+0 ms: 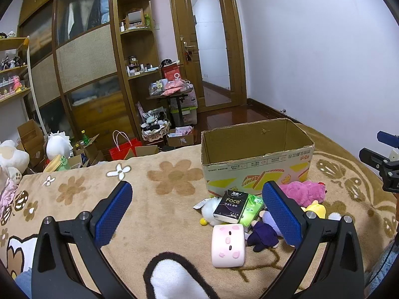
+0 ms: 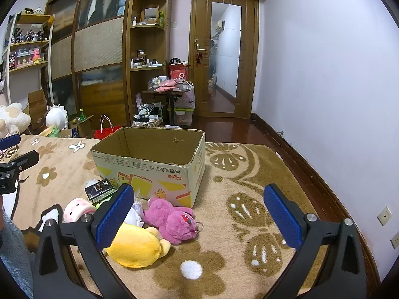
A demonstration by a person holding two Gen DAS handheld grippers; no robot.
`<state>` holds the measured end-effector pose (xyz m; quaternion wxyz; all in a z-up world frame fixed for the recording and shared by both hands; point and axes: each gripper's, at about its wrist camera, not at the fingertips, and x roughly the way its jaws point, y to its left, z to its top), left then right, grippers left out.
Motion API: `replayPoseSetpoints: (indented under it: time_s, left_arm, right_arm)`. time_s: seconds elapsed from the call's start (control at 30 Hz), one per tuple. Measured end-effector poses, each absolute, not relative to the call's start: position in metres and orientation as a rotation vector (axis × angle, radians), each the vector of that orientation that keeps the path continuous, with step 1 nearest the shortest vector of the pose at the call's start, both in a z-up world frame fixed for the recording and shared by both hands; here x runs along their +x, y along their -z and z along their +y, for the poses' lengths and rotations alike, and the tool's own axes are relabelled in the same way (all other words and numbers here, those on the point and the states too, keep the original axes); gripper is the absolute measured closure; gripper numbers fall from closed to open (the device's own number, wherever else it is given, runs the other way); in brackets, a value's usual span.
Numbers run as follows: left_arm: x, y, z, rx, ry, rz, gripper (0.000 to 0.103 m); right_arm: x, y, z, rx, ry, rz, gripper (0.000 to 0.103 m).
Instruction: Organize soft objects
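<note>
Both your grippers — left [image 1: 198, 213], right [image 2: 199, 215] — gape wide, holding nothing; the open cardboard box [image 2: 149, 172] sits beyond the magenta plush bear [image 2: 172, 218].

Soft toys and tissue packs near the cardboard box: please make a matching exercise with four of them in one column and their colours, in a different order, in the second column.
Things:
1. bear plush
2. Face tissue pack
3. duck-like plush
4. pig-face roll

Colours:
A. yellow
B. pale pink
C. magenta
D. black

Pairs: 1-C, 2-D, 3-A, 4-B. All four lie on the blanket in front of the open cardboard box.
</note>
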<state>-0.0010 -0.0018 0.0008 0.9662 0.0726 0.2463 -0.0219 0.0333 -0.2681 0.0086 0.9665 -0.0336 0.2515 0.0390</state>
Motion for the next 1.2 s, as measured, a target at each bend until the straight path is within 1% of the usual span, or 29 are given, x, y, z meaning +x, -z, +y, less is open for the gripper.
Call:
replayPoseSetpoints:
  time_s: [0.47,1.2]
  left_arm:
    - [-0.0008,-0.0013,-0.0010,0.145,0.044,0.500,0.000]
    - [-0.0005,-0.0009,-0.0004,0.145,0.044,0.500,0.000]
  right_arm:
    - [0.0351,-0.0016,-0.2680,-0.071,-0.075,0.519,0.000]
    - [0.0341,-0.0061,-0.2602,-0.087,-0.104,0.515,0.000]
